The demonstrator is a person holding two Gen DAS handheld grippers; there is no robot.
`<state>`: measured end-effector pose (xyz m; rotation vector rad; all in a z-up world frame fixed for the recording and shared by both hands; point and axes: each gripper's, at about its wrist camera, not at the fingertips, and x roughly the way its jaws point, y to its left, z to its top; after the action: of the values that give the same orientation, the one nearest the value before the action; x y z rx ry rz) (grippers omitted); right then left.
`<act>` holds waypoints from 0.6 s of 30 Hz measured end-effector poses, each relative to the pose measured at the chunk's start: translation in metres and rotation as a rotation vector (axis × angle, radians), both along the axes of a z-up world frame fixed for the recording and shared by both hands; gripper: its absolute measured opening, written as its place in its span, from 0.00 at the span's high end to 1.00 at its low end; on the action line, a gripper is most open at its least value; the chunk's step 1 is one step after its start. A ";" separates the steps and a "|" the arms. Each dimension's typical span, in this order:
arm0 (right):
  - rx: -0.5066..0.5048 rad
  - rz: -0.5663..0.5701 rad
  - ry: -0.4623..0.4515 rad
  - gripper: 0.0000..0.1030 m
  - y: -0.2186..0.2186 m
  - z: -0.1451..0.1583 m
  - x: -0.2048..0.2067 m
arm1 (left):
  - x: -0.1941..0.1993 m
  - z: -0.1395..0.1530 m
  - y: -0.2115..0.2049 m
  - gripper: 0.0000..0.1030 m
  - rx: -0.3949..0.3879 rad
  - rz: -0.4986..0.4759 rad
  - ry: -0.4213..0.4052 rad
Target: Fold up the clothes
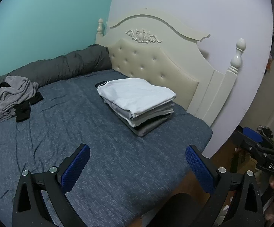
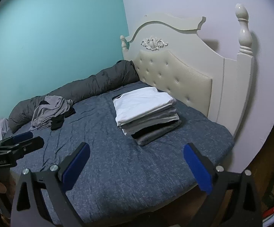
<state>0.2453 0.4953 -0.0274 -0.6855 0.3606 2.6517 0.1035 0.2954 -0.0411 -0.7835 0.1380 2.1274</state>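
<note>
A stack of folded clothes (image 1: pixel 137 104), white on top with grey and dark pieces below, sits on the blue bed (image 1: pixel 99 160) near the headboard; it also shows in the right wrist view (image 2: pixel 146 113). A crumpled grey garment (image 1: pixel 12 98) lies over a black one (image 1: pixel 24 111) at the far left of the bed, also in the right wrist view (image 2: pixel 49 113). My left gripper (image 1: pixel 138 168) is open and empty above the bed's near edge. My right gripper (image 2: pixel 137 168) is open and empty, to the right of the left one, above the same edge.
A rolled dark grey duvet (image 1: pixel 61 68) lies along the teal wall. A cream tufted headboard (image 1: pixel 156 62) with posts stands behind the stack. The right gripper shows at the right edge of the left wrist view (image 1: pixel 258 145). The floor lies to the right of the bed.
</note>
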 end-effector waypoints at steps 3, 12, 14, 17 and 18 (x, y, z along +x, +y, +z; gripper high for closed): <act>0.007 -0.011 0.005 0.03 -0.001 -0.001 0.005 | 0.003 -0.002 0.000 0.00 -0.001 -0.003 0.002; 0.006 -0.032 0.017 0.01 -0.004 -0.003 0.011 | 0.013 -0.002 -0.003 0.00 0.009 -0.012 0.022; 0.009 -0.038 0.020 0.01 -0.005 -0.004 0.012 | 0.015 -0.002 -0.004 0.00 0.009 -0.015 0.027; 0.014 -0.038 0.022 0.01 -0.008 -0.004 0.014 | 0.017 -0.002 -0.005 0.00 0.011 -0.016 0.028; 0.018 -0.035 0.021 0.01 -0.009 -0.004 0.014 | 0.017 -0.002 -0.005 0.00 0.011 -0.016 0.025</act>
<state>0.2595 0.4864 -0.0316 -0.6403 0.3511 2.6274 0.1206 0.2903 -0.0429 -0.7469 0.1449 2.1223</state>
